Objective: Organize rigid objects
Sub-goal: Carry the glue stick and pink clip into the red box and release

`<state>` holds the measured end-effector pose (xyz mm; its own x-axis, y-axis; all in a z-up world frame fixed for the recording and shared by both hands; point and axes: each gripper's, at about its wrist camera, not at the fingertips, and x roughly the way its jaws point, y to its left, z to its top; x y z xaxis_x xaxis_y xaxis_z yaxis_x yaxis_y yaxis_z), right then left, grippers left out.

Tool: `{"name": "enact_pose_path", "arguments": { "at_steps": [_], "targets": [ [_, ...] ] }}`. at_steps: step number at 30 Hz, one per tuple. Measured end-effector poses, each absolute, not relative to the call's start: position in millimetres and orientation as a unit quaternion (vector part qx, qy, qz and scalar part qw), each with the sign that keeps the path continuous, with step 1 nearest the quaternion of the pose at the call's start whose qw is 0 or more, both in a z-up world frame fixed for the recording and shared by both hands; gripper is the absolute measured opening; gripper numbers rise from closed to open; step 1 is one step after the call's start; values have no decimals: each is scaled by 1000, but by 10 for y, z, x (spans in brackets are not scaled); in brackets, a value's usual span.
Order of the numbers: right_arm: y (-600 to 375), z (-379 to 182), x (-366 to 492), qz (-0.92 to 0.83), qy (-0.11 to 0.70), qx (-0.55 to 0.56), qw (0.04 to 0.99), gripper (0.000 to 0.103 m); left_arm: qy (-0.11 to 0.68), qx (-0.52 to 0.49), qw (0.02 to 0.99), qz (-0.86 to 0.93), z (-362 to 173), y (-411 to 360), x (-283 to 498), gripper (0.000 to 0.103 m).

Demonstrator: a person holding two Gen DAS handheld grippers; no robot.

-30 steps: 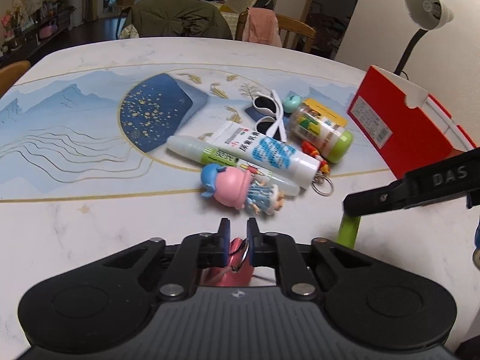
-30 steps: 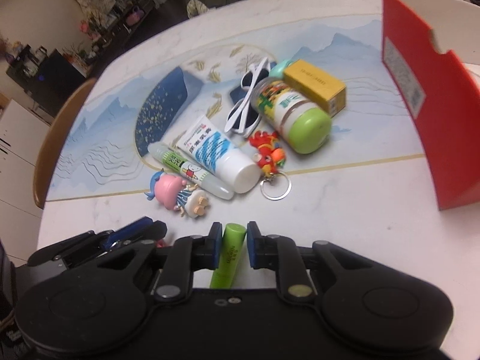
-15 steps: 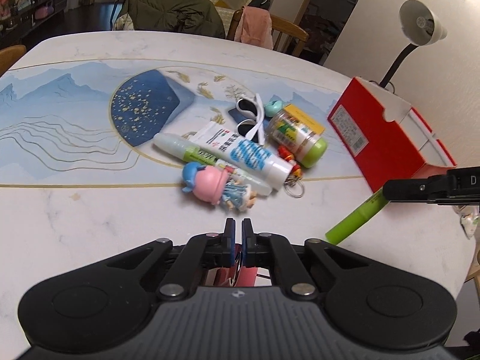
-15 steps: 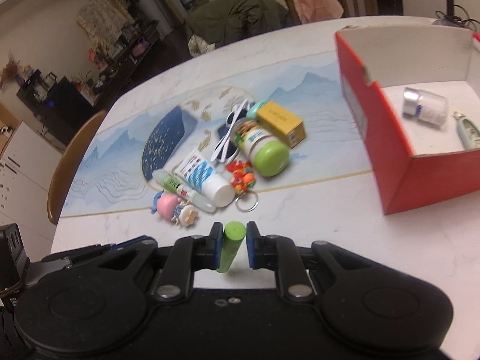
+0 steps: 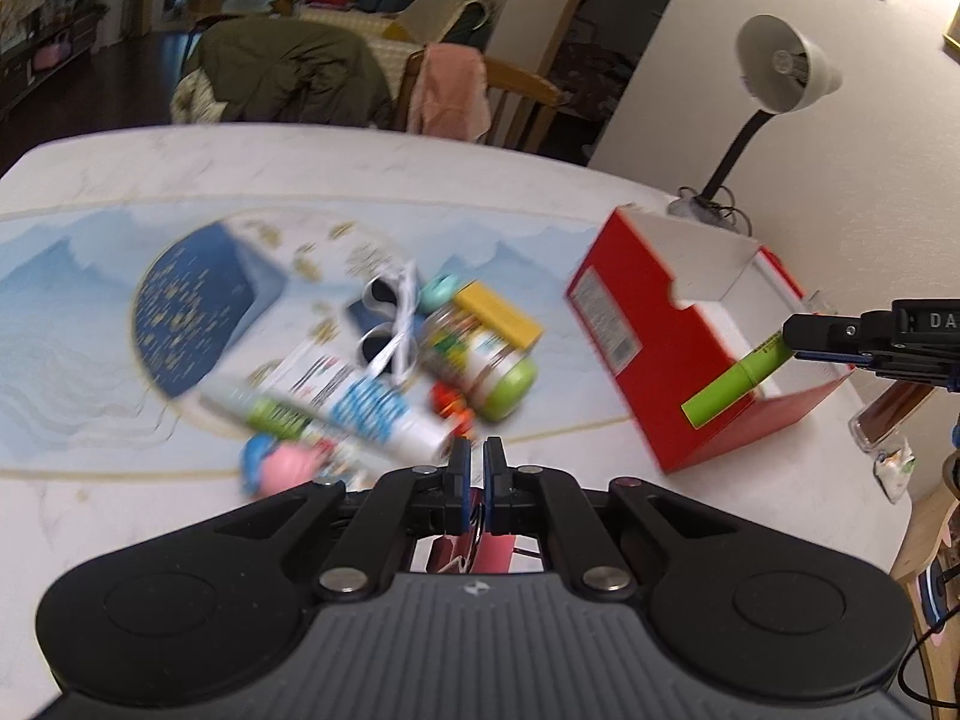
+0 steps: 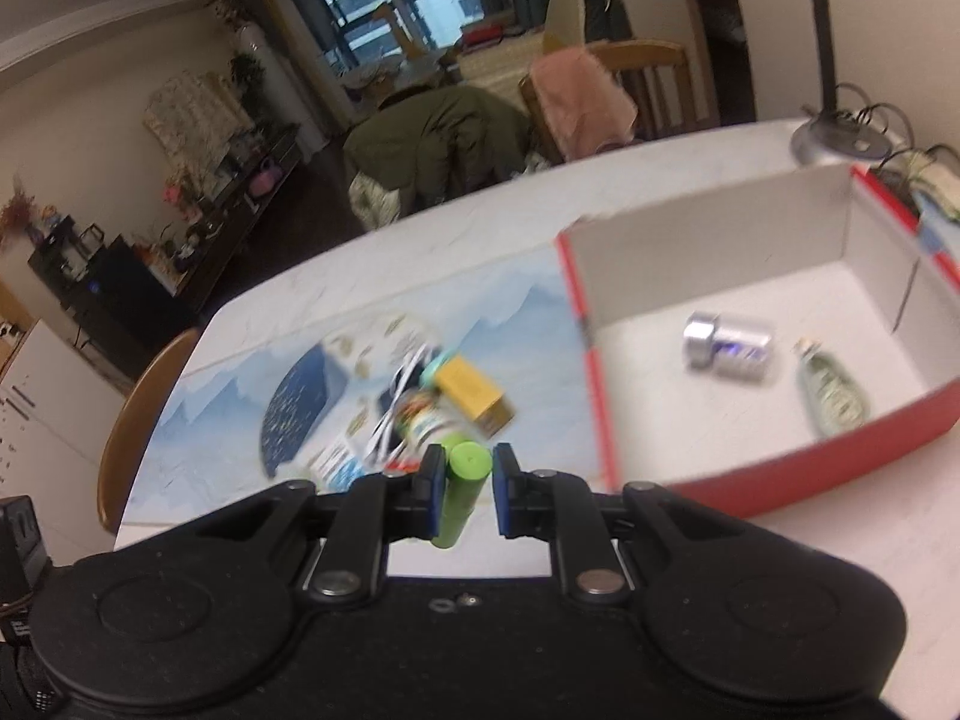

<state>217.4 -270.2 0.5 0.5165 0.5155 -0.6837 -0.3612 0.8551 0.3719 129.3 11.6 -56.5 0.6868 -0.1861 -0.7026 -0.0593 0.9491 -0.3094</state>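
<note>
The right gripper [image 6: 468,495] clamps a green highlighter pen [image 6: 461,493] between its blue pads, the capped end pointing forward and up; in the left wrist view the same pen [image 5: 735,384] slants in the air in front of the near wall of the red cardboard box [image 5: 666,354], held by the right gripper [image 5: 804,341] at its upper end. The left gripper [image 5: 474,483] is pinched nearly closed on a small pink and red item [image 5: 480,546] that is mostly hidden under the fingers, so what it is cannot be told. The box [image 6: 750,486] already holds a silver-capped bottle [image 6: 726,348] and a small greenish bottle [image 6: 834,396], apart from each other on its white floor. Left of the box on the table [image 5: 420,180] lie the blurred remaining items: a white tube [image 5: 360,408], a green-lidded jar [image 5: 486,372], a yellow box [image 5: 498,315], white sunglasses [image 5: 396,324] and a pink doll figure [image 5: 288,462]. Compared with a second ago, both grippers have lifted well above the table, and the pen, then low beside the doll, now hangs level with the box's open top.
</note>
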Motion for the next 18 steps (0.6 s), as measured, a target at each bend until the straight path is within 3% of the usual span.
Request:
{"name": "enact_pose_path", "arguments": {
  "at_steps": [18],
  "targets": [
    [-3795,-101,3222,170,427,86,884,15,372,-112,918,-79,-92,-1072,2391,4]
  ]
}}
